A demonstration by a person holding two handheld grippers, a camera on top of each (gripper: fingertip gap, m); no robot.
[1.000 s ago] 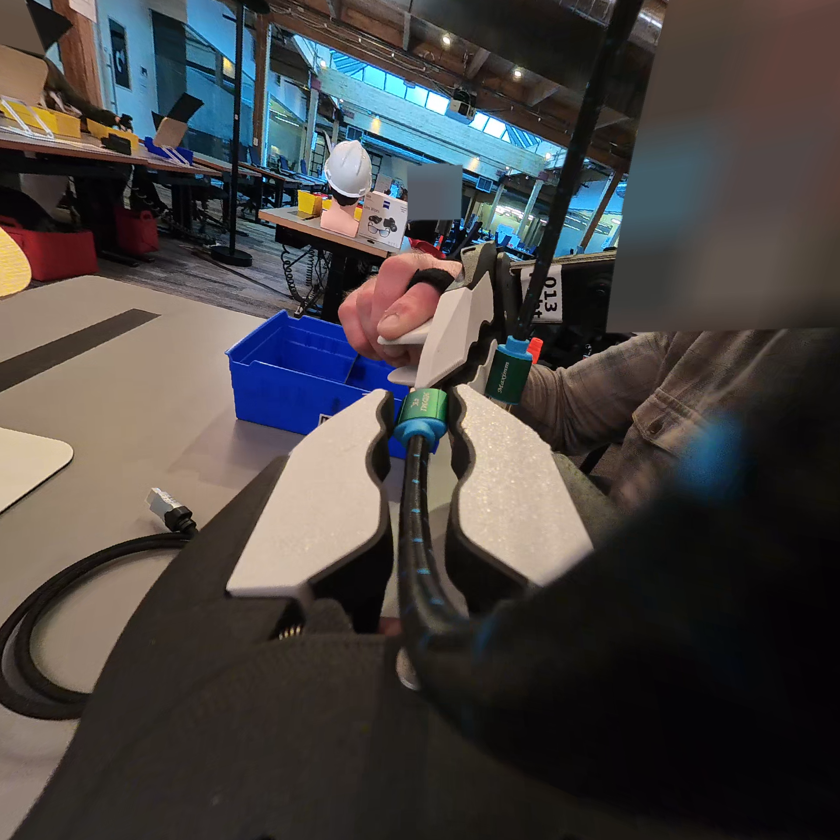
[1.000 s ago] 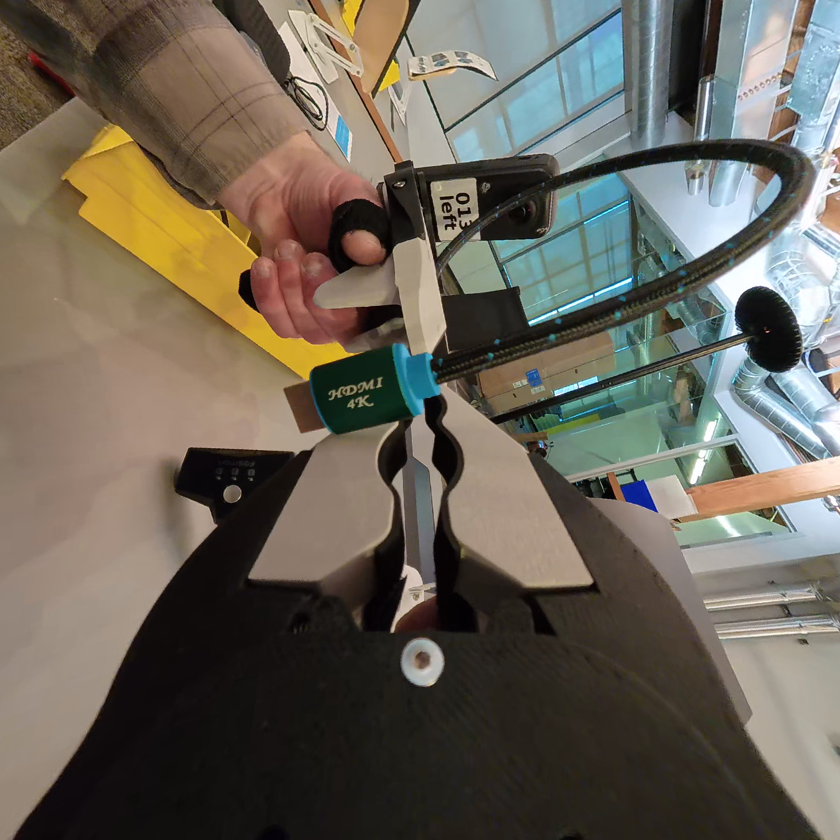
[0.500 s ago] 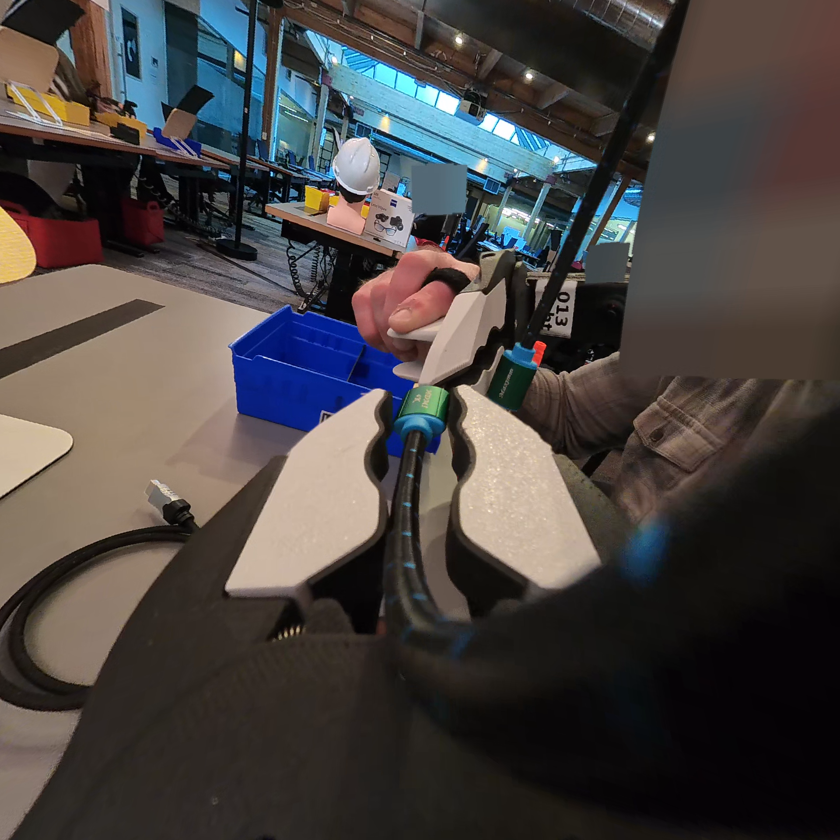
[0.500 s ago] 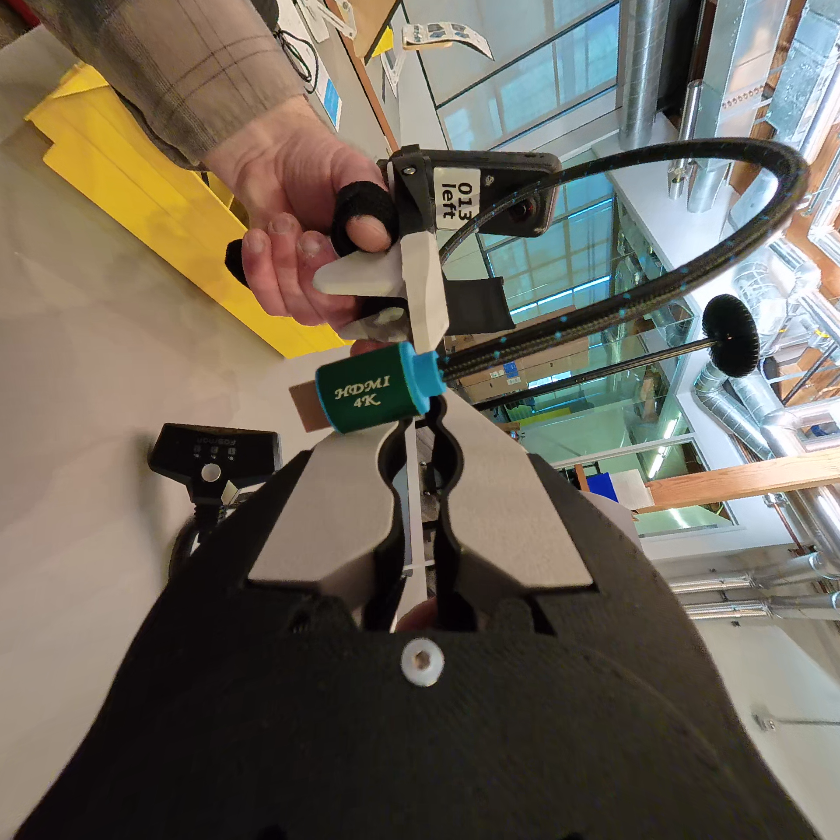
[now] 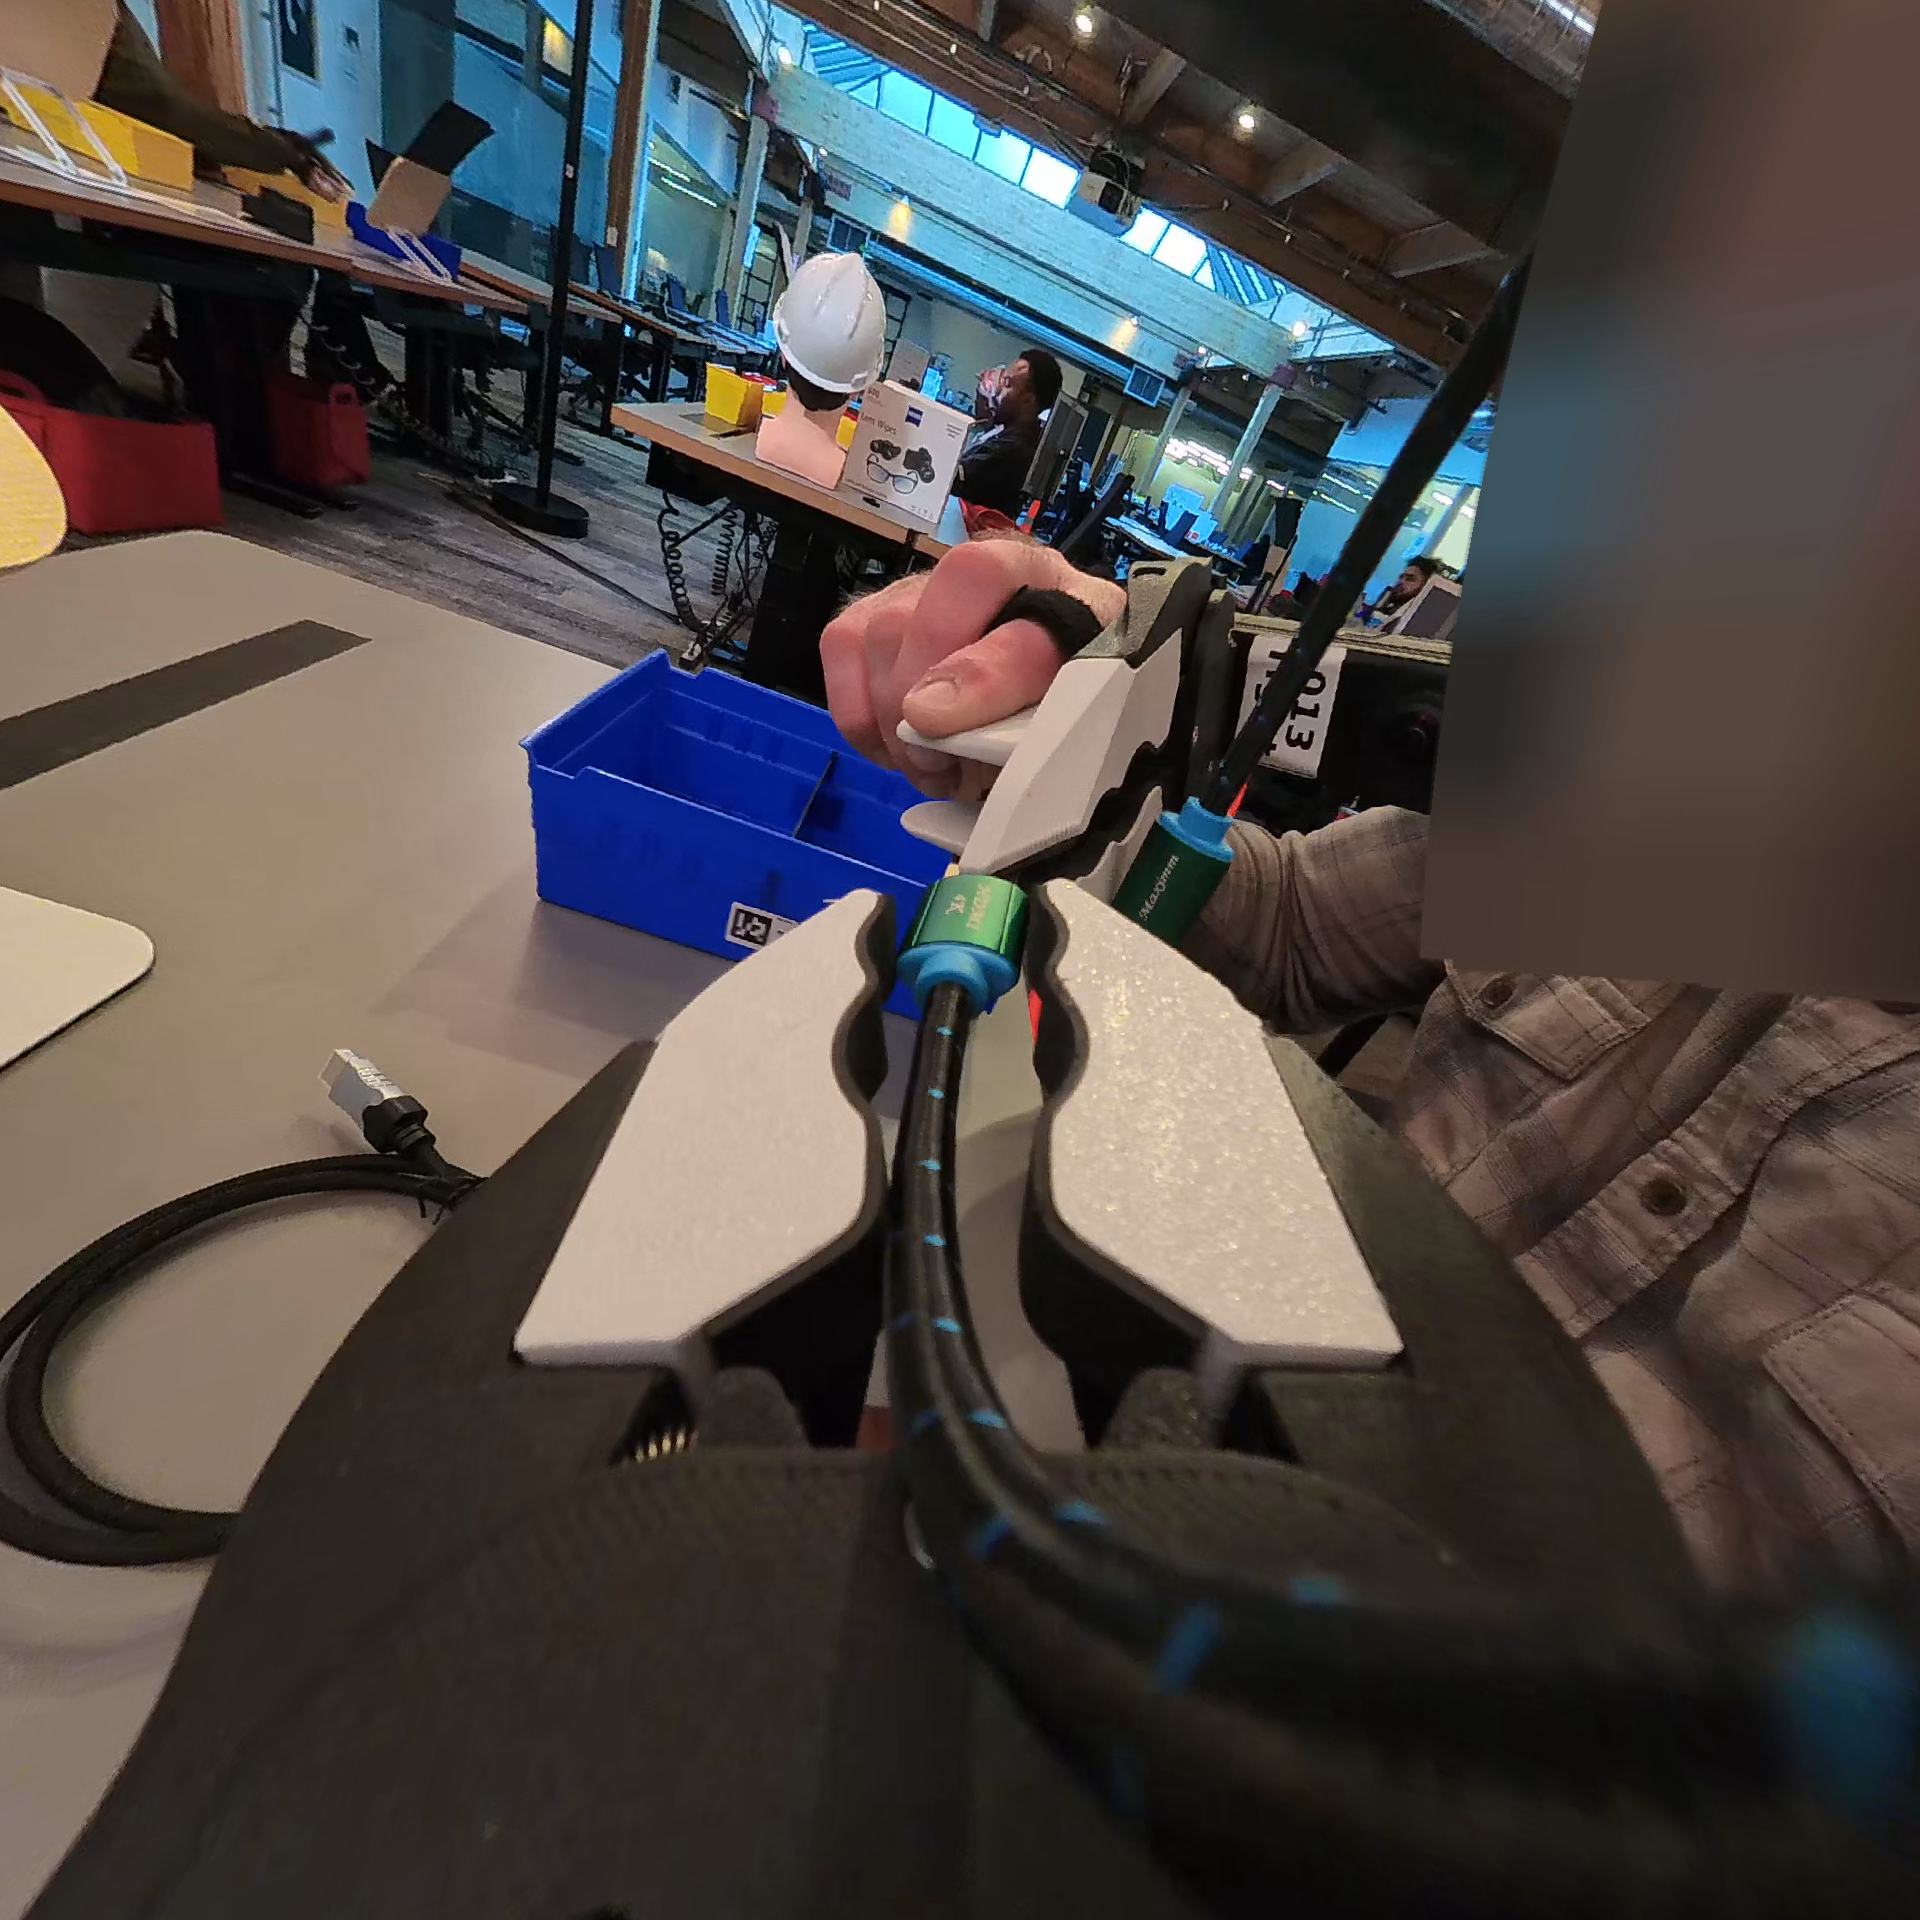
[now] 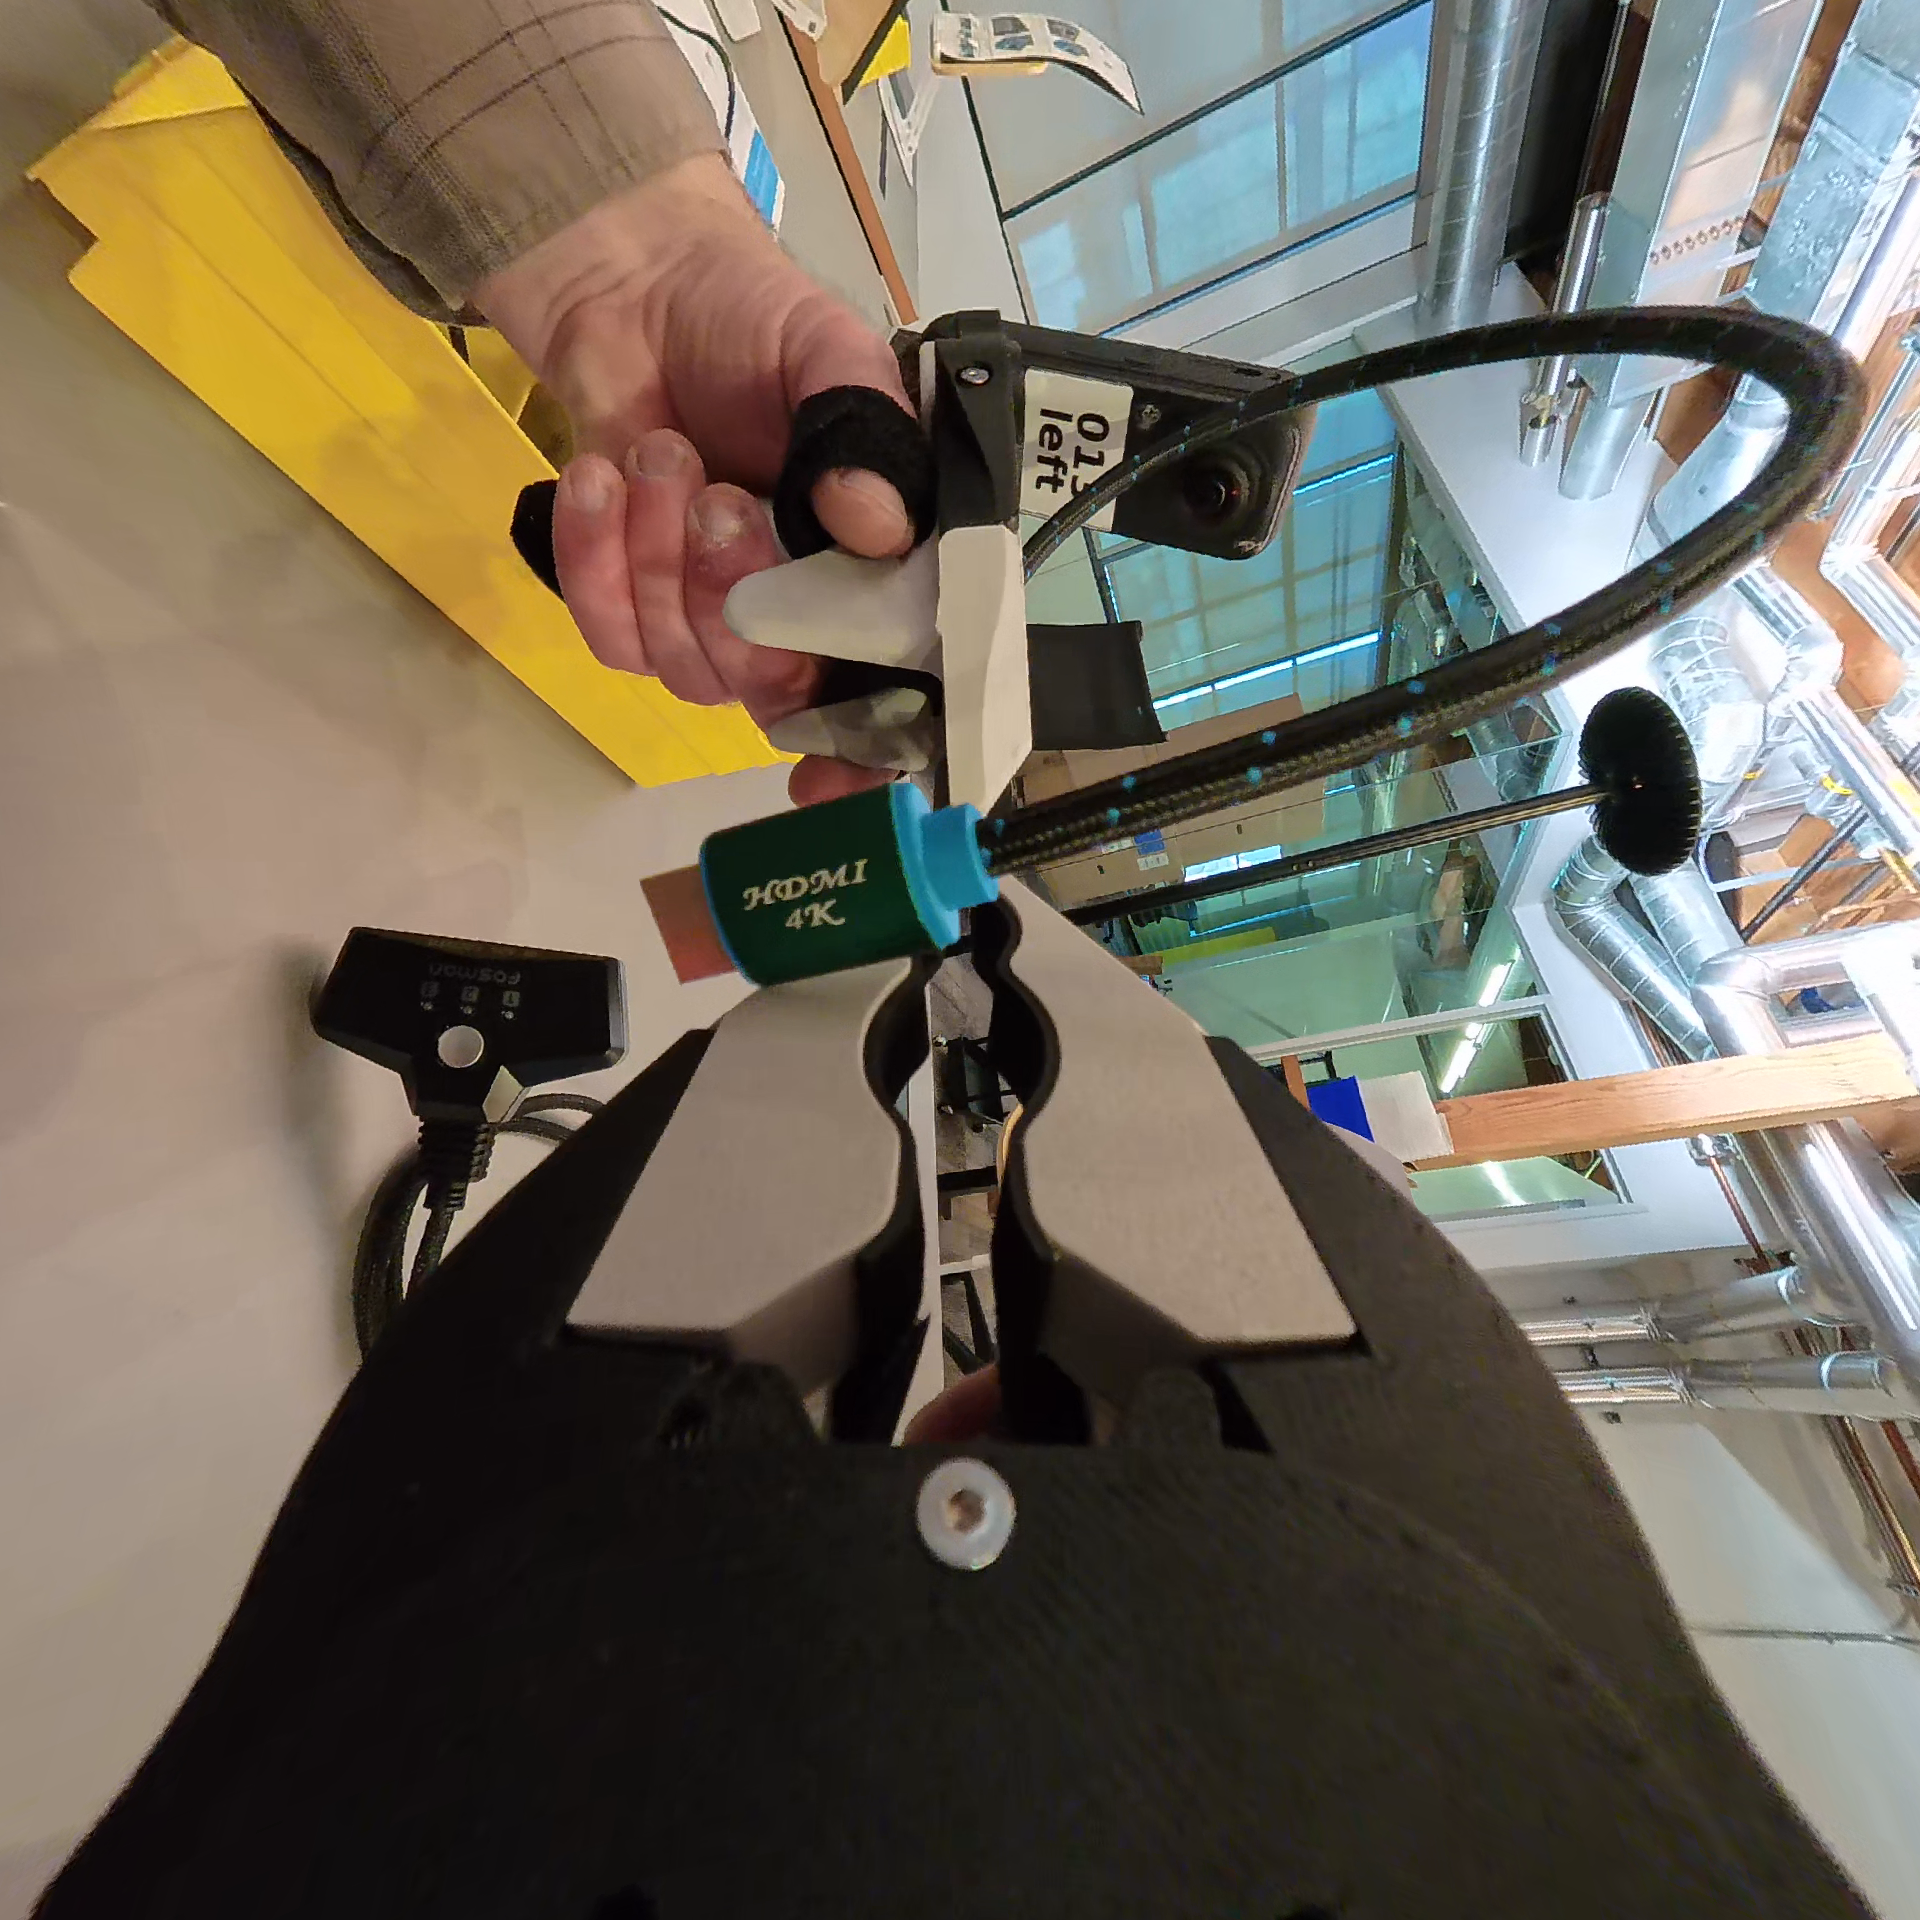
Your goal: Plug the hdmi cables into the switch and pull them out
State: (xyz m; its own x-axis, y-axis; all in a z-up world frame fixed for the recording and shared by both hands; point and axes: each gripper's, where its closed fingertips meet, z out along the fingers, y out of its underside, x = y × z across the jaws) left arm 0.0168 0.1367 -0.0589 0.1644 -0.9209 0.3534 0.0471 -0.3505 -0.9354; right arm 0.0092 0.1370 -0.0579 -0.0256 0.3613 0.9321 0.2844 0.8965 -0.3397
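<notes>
Moved: black switch (image 6: 468, 1023) with its button now shows fuller on the grey table (image 5: 312, 810).
Left gripper (image 5: 961, 940): pinches green metal plug (image 5: 964, 914).
Right gripper (image 6: 961, 935): fingers nearly together; what they grip, unclear.
Progress: nothing plugged yet.

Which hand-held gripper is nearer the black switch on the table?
Right, likely: right hand-held gripper sits just beside the switch; left hand-held gripper is farther off, higher.
</notes>
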